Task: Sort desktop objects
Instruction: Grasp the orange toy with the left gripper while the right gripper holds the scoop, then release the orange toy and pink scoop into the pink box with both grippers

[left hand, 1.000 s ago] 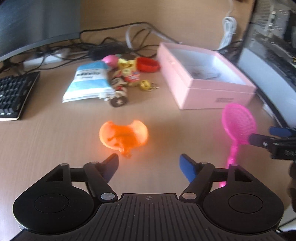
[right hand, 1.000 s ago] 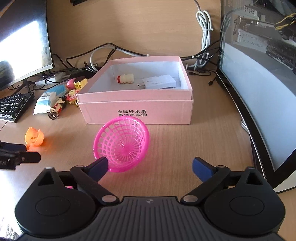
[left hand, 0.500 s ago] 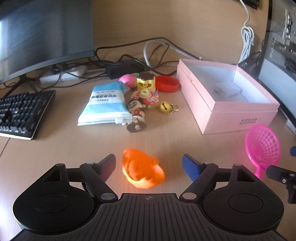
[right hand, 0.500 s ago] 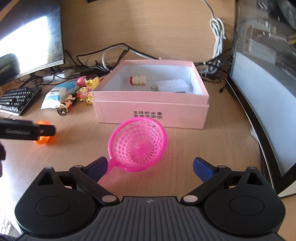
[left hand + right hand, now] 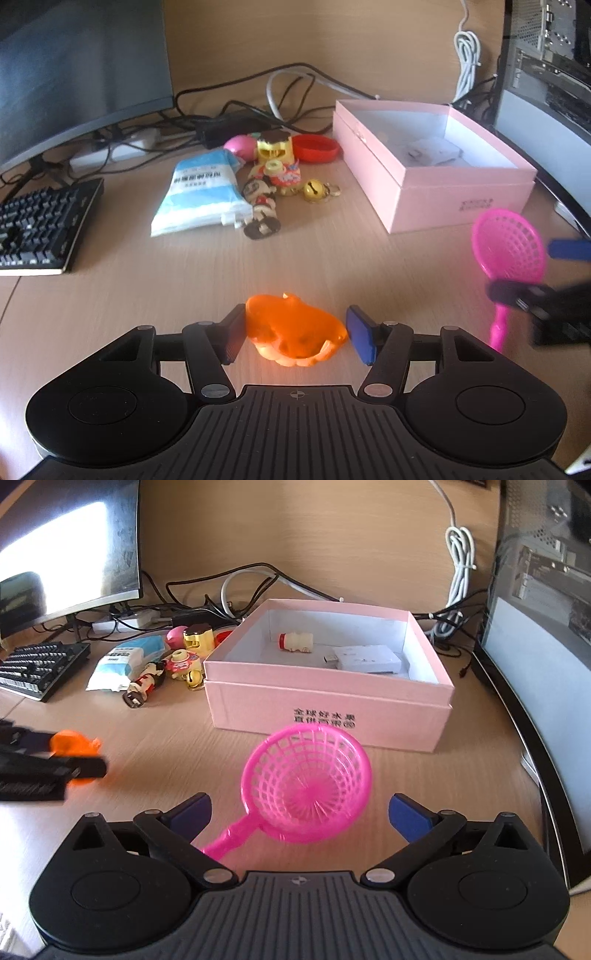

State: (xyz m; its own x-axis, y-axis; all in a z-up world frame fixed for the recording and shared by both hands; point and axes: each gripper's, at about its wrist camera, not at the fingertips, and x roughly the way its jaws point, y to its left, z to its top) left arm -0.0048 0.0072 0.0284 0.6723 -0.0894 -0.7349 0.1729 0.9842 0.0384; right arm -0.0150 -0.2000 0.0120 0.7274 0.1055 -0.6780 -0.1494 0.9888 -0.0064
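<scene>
Left gripper (image 5: 295, 334): jaws closing around the translucent orange plastic toy (image 5: 295, 334) on the wooden desk (image 5: 184, 280); left pad touching its edge, right pad just beside it (contact there unclear).

Right gripper (image 5: 299, 810): jaws spread wide, nothing pinched. Between them, the pink plastic mesh scoop with a handle (image 5: 306, 782), touching neither pad; handle pointing back toward the left finger.

Beyond the scoop: open pink cardboard box (image 5: 328, 705), holding a small white bottle with a red cap (image 5: 295, 642) and a flat white adapter (image 5: 365, 659).

Left of the box, a cluster: blue-and-white soft packet (image 5: 203, 192), small painted figurines (image 5: 262, 199), gold bell (image 5: 314, 190), red shallow dish (image 5: 316, 147), pink round toy (image 5: 240, 146).

Far left: black keyboard (image 5: 40, 229) under a curved monitor (image 5: 74, 70). Tangled cables (image 5: 229, 114) along the back.
</scene>
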